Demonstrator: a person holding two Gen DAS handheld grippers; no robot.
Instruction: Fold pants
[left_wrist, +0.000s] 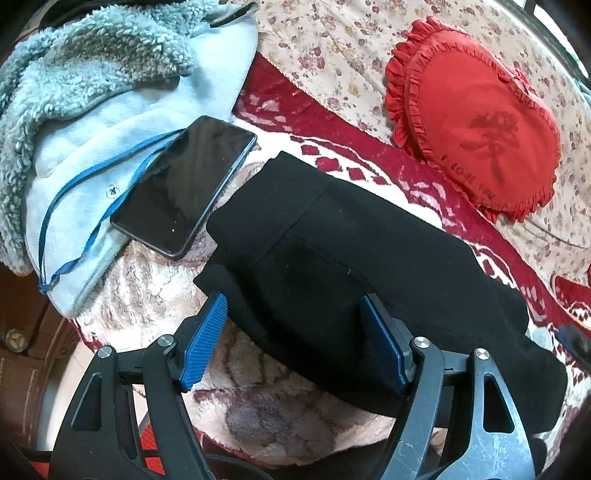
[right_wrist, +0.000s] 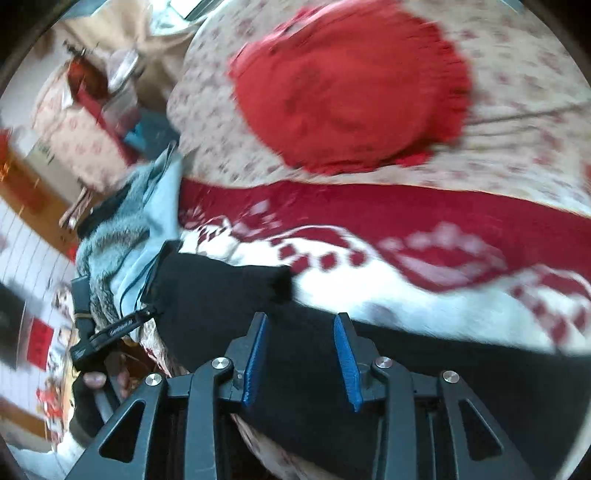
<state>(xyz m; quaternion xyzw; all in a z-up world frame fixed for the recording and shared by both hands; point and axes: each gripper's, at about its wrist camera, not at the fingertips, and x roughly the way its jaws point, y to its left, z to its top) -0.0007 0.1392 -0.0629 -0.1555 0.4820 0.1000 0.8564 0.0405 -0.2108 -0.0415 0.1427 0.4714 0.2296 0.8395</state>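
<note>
Jaws, left gripper (left_wrist: 293, 339): spread wide, blue pads either side of the near edge of the black pants (left_wrist: 354, 254); no pad seen pressing the cloth. Jaws, right gripper (right_wrist: 301, 360): parted, hanging over the same pants (right_wrist: 229, 295), nothing between them.

Pants: folded into a thick oblong, lying diagonally from centre to lower right in the left wrist view; ribbed band end toward upper left, long edges straight, lower corner overhanging the bed's edge at the bottom of the frame.

Blanket (left_wrist: 155, 291), cream and dark red plush: under the pants; bare patch at lower left between left pad and bed edge, and a broad bare strip at right of the right wrist view (right_wrist: 424, 295).

Phone (left_wrist: 184, 184), dark screen up: just beside the pants' band end, half resting on the pale blue fleece jacket (left_wrist: 103, 110) at upper left.

Heart cushion (left_wrist: 476, 122), red, frilled: upper right, on the floral sheet (left_wrist: 332, 48), well apart from the pants.

Right wrist view blurred.
</note>
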